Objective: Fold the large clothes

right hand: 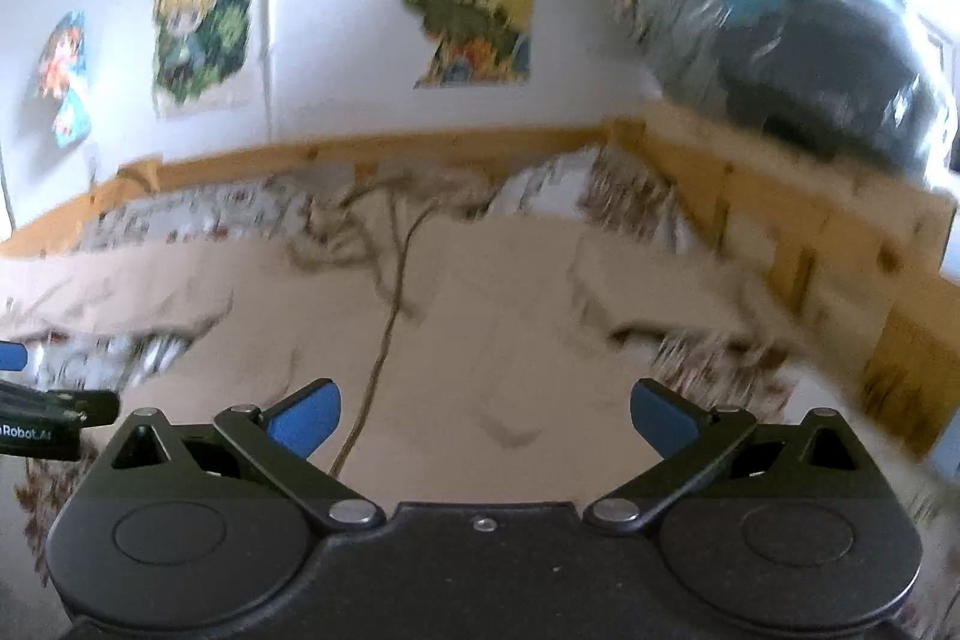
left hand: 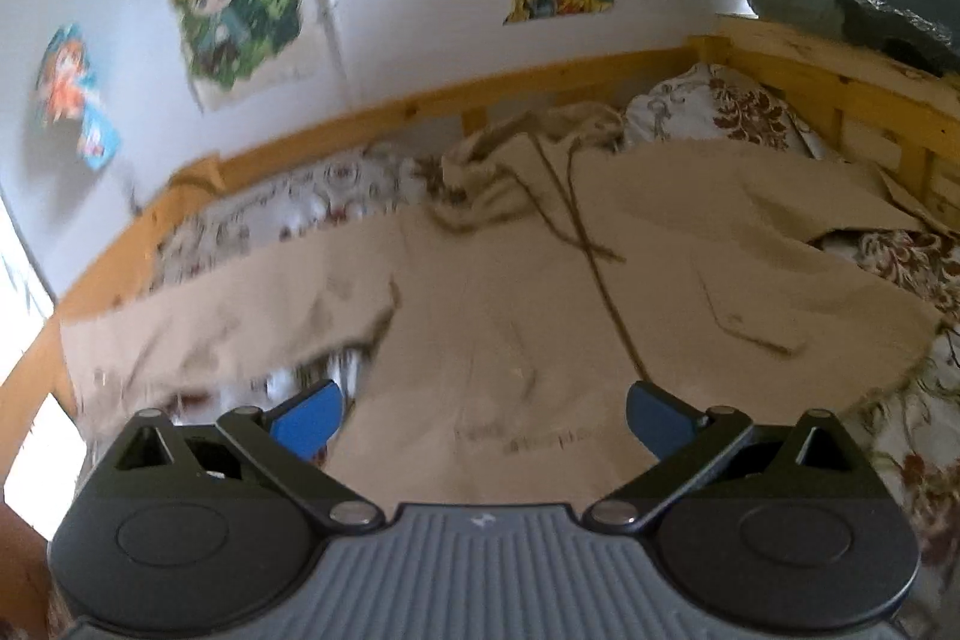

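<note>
A: Two grippers, both with jaws wide apart and holding nothing. From the left wrist, the left gripper (left hand: 485,415) hovers over the hoodie (left hand: 510,292), which lies spread on the bed (left hand: 912,466), hood at 12 o'clock, one sleeve out toward 9.

B: And the right wrist?

A: Blurred. The right gripper (right hand: 485,415) hangs above the hoodie's body, drawstring (right hand: 384,340) running to 12; the left gripper shows at 9.

B: So which step?

A: Likely the start of folding. Next, I'd judge, each gripper drops to pinch a sleeve or hem edge.
</note>
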A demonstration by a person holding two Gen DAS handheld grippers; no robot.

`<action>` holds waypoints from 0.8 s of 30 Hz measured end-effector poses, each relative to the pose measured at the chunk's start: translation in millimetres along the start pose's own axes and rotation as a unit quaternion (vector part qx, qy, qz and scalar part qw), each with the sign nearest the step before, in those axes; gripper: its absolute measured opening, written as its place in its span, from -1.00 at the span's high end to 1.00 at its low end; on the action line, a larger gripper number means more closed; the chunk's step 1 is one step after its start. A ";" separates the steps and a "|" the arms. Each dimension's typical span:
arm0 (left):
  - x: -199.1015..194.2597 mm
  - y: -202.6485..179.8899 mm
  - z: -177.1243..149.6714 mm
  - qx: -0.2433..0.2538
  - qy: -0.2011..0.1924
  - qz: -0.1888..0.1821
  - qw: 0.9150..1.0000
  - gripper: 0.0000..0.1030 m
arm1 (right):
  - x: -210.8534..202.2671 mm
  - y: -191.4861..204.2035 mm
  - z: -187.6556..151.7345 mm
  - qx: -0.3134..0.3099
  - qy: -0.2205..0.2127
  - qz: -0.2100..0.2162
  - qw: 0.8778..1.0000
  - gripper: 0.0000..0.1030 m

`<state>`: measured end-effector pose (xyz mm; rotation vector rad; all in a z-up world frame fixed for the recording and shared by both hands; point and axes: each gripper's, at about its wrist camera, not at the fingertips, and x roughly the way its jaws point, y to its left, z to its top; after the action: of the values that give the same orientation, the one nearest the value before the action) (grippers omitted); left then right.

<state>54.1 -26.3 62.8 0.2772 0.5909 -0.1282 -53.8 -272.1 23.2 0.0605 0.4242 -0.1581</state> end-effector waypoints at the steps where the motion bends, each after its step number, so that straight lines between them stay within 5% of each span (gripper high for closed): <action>1: 8.5 -0.1 7.7 0.004 -0.006 0.002 1.000 -0.99 | 3.4 -11.8 7.7 0.000 0.000 -0.003 1.000 -0.99; 9: 82.0 13.2 8.2 -0.050 -0.019 0.000 0.999 -0.99 | 82.8 -98.6 33.3 -0.044 0.070 -0.098 0.992 -0.84; 13: 106.7 17.2 -10.9 -0.028 -0.020 0.024 0.999 -0.99 | 136.7 -131.2 15.5 -0.052 0.107 -0.121 0.985 -0.67; 18: 127.0 23.8 -12.6 -0.046 0.043 0.022 0.998 -0.99 | 189.6 -164.4 0.6 -0.031 0.137 -0.163 0.977 -0.25; 22: 119.1 24.9 -6.1 -0.035 0.022 0.030 0.999 -0.99 | 215.9 -183.0 3.7 0.004 0.151 -0.180 0.972 0.03; 24: 113.3 22.3 -1.6 -0.025 0.020 0.043 0.999 -0.99 | 227.7 -188.4 10.7 0.013 0.167 -0.192 0.967 0.61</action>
<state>151.0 -9.0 2.4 0.2576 0.6197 -0.0246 124.2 -490.8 -66.2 0.0303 0.7686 -0.5405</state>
